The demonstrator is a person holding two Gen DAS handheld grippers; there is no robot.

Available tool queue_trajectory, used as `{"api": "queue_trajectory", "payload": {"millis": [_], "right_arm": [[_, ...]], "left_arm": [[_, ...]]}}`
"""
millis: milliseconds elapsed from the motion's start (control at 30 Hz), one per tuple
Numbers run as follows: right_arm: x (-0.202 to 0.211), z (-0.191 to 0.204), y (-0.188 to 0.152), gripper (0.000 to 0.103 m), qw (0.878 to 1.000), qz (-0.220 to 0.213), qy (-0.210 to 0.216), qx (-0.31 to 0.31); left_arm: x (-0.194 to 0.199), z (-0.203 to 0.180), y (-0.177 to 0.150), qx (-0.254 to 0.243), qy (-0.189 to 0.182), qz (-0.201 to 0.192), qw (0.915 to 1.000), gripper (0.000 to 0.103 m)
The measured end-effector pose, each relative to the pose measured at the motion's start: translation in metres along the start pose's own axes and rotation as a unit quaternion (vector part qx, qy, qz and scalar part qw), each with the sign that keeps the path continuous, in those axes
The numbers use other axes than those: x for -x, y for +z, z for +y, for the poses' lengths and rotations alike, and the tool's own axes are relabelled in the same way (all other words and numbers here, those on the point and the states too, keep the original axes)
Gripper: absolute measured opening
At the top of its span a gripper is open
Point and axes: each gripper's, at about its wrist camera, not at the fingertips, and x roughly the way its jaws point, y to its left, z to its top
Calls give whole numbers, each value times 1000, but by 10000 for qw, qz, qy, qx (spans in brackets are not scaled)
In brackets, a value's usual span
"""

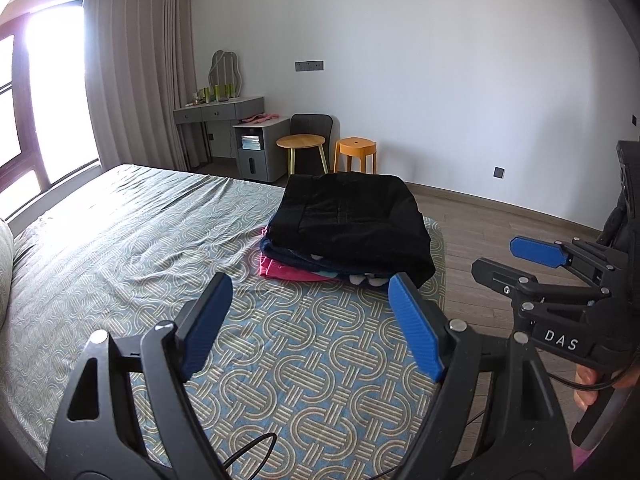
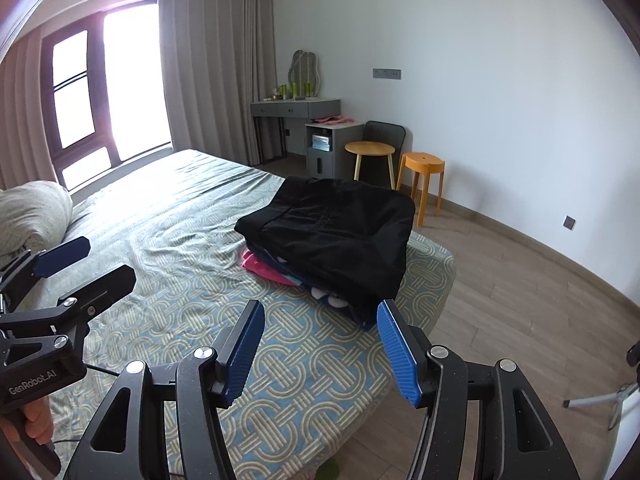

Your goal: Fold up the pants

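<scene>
Folded black pants (image 1: 352, 220) lie on top of a stack of folded clothes (image 1: 288, 270) near the foot corner of the bed (image 1: 120, 240); they also show in the right wrist view (image 2: 336, 232). My left gripper (image 1: 312, 300) is open and empty, held above the bed short of the stack. My right gripper (image 2: 320, 328) is open and empty, also short of the stack. The right gripper shows at the right of the left wrist view (image 1: 516, 260), and the left gripper at the left of the right wrist view (image 2: 96, 264).
The bed has a patterned sheet. A pillow (image 2: 32, 212) lies at the left. Beyond the bed stand a grey dressing table (image 1: 220, 112), a round wooden side table (image 1: 301, 142), an orange stool (image 1: 355, 148) and a chair. Wood floor lies to the right. A tripod leg (image 2: 600, 400) stands at right.
</scene>
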Motion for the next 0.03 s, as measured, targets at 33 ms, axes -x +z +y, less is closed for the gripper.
{"api": "queue_trajectory", "payload": {"millis": [33], "right_arm": [[-1, -1, 0, 60, 10000, 5, 3, -20]], "left_arm": [[-1, 0, 0, -4, 7, 3, 10000, 81]]}}
